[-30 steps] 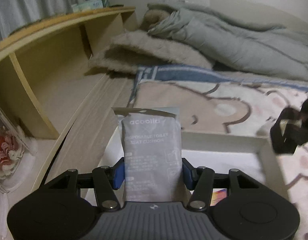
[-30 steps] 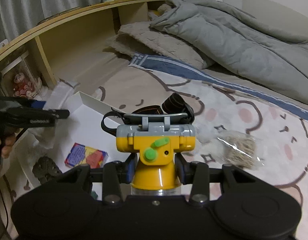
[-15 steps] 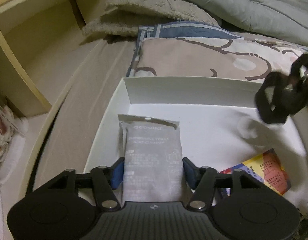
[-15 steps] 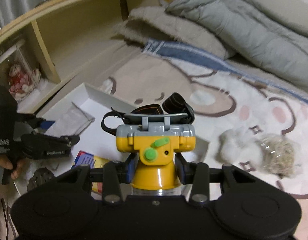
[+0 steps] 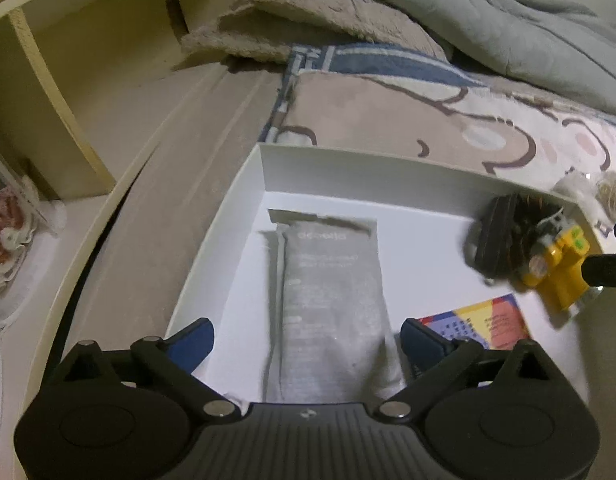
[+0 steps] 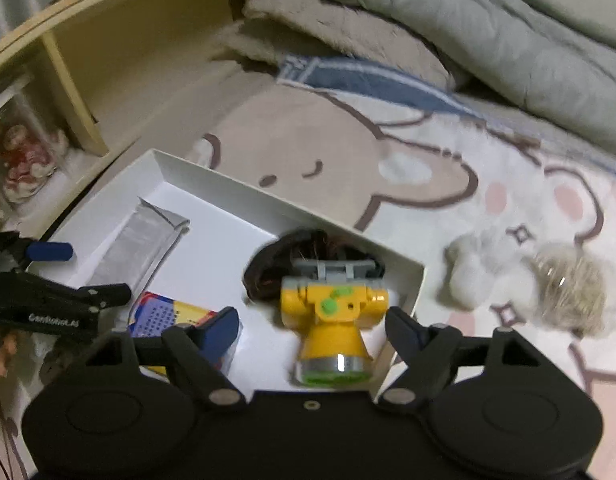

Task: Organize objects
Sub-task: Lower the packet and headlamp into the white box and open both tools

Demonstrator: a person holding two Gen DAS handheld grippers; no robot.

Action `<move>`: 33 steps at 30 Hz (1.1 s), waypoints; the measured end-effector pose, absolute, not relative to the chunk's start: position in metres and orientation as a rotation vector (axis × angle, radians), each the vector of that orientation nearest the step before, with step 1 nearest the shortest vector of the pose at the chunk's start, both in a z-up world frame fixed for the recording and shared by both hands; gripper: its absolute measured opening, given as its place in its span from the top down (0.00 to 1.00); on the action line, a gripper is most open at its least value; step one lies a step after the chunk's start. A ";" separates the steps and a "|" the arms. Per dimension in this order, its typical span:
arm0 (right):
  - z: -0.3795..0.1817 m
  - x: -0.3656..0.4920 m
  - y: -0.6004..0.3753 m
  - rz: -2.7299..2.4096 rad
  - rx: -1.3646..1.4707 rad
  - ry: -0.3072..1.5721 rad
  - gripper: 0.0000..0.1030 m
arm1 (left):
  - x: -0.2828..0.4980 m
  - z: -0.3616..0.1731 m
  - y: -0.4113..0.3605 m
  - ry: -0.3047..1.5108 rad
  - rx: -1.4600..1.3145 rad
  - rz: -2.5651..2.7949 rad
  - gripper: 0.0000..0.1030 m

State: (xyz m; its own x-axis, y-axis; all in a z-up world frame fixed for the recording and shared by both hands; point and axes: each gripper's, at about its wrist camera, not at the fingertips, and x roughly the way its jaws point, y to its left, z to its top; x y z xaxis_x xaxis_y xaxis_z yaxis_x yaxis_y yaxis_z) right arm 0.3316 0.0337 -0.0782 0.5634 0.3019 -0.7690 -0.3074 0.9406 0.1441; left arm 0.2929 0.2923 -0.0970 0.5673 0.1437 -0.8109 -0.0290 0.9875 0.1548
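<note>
A white box lies on the bed. A grey seat-cushion packet lies flat in its left part, between the fingers of my open left gripper. A yellow headlamp with a black strap rests in the box's right corner, between the fingers of my open right gripper. The headlamp also shows in the left wrist view. A colourful card box lies in the box's near part, and also shows in the right wrist view. My left gripper shows at the left of the right wrist view.
The box sits on a bear-print blanket. A white fluffy lump and a bag of straw-like filling lie on the blanket right of the box. A wooden shelf with a doll stands left. Grey duvet lies behind.
Both grippers lowered into the box and opened. The left let go of the grey packet, which now lies flat. The right let go of the headlamp, which now rests in the box.
</note>
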 end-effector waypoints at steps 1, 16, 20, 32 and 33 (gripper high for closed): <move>-0.073 0.330 0.033 0.367 -0.015 0.894 0.21 | 0.292 -0.094 0.290 0.960 0.126 0.100 0.04; -0.037 0.299 0.007 0.376 0.001 0.855 0.21 | 0.252 -0.046 0.256 0.902 0.083 0.094 0.03; -0.029 0.286 -0.006 0.363 0.010 0.841 0.21 | 0.238 -0.032 0.247 0.887 0.082 0.103 0.03; -0.011 0.248 -0.041 0.345 0.004 0.790 0.13 | 0.194 -0.005 0.215 0.849 0.021 0.070 0.00; -0.011 0.245 -0.044 0.341 0.002 0.785 0.12 | 0.191 -0.004 0.212 0.845 0.012 0.069 0.00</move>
State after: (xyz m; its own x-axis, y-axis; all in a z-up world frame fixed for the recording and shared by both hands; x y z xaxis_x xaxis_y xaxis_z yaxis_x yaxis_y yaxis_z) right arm 0.2448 -0.0435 -0.0105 0.6558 0.3019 -0.6919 -0.3002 0.9453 0.1278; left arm 0.1908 0.2122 -0.0040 0.6615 0.0663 -0.7470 -0.0564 0.9977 0.0386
